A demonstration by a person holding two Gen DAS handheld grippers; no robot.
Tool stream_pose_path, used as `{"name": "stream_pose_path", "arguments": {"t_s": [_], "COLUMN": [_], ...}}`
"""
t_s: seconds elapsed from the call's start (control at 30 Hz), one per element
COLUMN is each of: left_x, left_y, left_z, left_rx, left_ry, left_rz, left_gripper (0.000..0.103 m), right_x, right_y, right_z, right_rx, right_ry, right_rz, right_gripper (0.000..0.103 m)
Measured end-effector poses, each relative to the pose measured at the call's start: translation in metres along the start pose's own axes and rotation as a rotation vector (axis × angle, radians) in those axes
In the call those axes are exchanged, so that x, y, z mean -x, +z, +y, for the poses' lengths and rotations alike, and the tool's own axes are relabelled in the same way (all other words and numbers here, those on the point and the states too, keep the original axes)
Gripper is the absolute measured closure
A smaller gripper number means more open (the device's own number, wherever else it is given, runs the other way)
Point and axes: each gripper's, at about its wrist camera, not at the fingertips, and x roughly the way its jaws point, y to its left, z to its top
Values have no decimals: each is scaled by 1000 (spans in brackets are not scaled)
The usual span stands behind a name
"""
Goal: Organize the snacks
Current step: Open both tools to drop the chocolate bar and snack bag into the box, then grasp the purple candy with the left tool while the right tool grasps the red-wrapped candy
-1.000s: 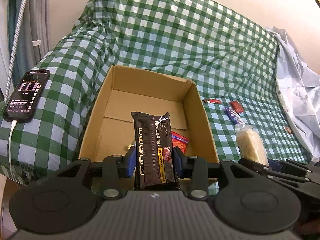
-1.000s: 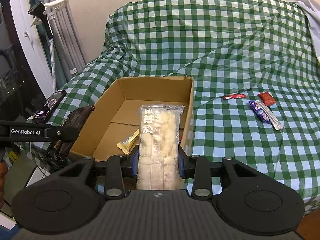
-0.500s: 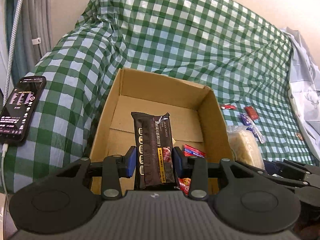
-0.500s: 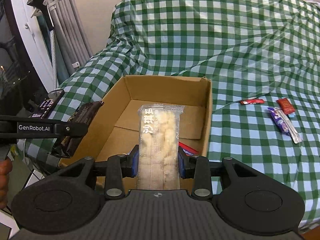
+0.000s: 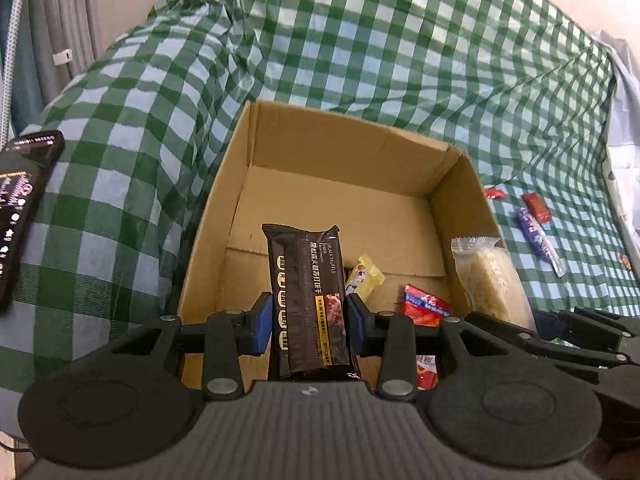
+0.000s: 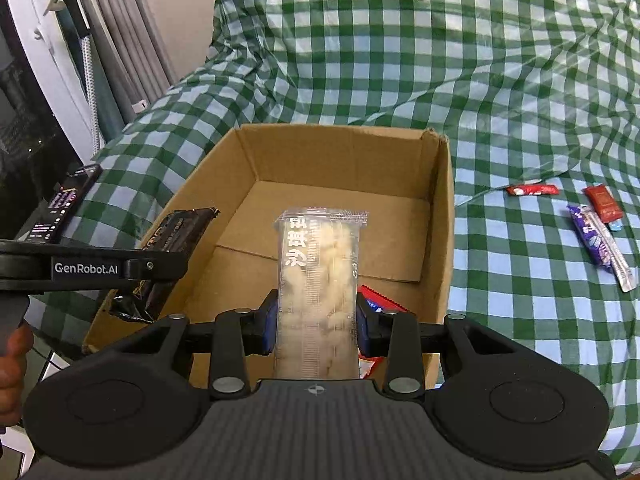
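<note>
You've got a lit phone (image 5: 24, 216) lying on the green checked cloth (image 5: 360, 60), grey curtains (image 6: 132, 52) behind it.

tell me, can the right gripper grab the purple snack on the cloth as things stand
Probably not yet. The right gripper is shut on the clear rice-puff pack above the cardboard box, so its jaws are full. The purple snack lies uncovered on the checked cloth, so the way looks free once the pack is dropped.

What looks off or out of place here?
Nothing damaged or spilled. Four small snacks lie loose on the checked cloth right of the box, not yet packed. A phone sits on the cloth left of the box, not a snack. Both held packs look intact.
</note>
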Motion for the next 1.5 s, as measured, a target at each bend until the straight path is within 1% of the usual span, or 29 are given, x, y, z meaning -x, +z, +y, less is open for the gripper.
{"name": "stream_pose_path", "arguments": {"t_s": [0.33, 0.37, 0.4, 0.43, 0.47, 0.5, 0.53, 0.57, 0.6, 0.67, 0.7, 0.77, 0.9, 1.1, 1.27, 1.5], "left_x": [-24, -25, -25, -24, -22, -17, -13, -10, -8, -5, -2, 6, 28, 68, 90, 118], "left_y": [-3, -2, -1, 1, 3, 3, 4, 4, 4, 0, -2, -9, -25, -50, -66, -85], "left_z": [4, 4, 5, 4, 4, 4, 4, 3, 4, 3, 4, 4, 1, -14, -29, -46], "left_rx": [0, 5, 8, 9, 10, 13, 10, 4, 6, 20, 26, 39, 41, -5, -41, -66], "left_ry": [23, 29, 37, 49, 66, 78, 78, 75, 80, 86, 81, 80, 86, 130, 155, 189], "left_rz": [46, 41, 32, 27, 17, -11, -21, -20, -7, 24, 38, 55, 61, 32, 5, -40], "left_gripper": [60, 53, 42, 10, 1, 0, 0, 0, 0, 0, 0, 0, 0, 0, 0, 0], "right_x": [-24, -26, -28, -29, -30, -29, -28, -24, -20, -11, -8, 2, 27, 65, 95, 131], "right_y": [-1, -1, 0, 1, 2, 4, 6, 8, 8, 7, 6, 1, -15, -36, -50, -68], "right_z": [-5, -5, -6, -6, -7, -9, -9, -9, -8, -7, -7, -6, -1, 12, 15, 16], "right_rx": [-10, -12, -15, -21, -31, -41, -48, -54, -53, -38, -35, -49, -63, -40, -42, -34], "right_ry": [-4, -6, -6, 2, 14, 18, 15, 3, -10, -25, -30, -35, -24, -22, -33, -37], "right_rz": [37, 39, 41, 41, 37, 31, 21, 4, -14, -30, -27, -17, -17, -64, -117, -186], "right_gripper": [65, 65, 65, 63, 61, 46, 35, 19, 14, 13, 10, 9, 7, 5, 4, 3]}}
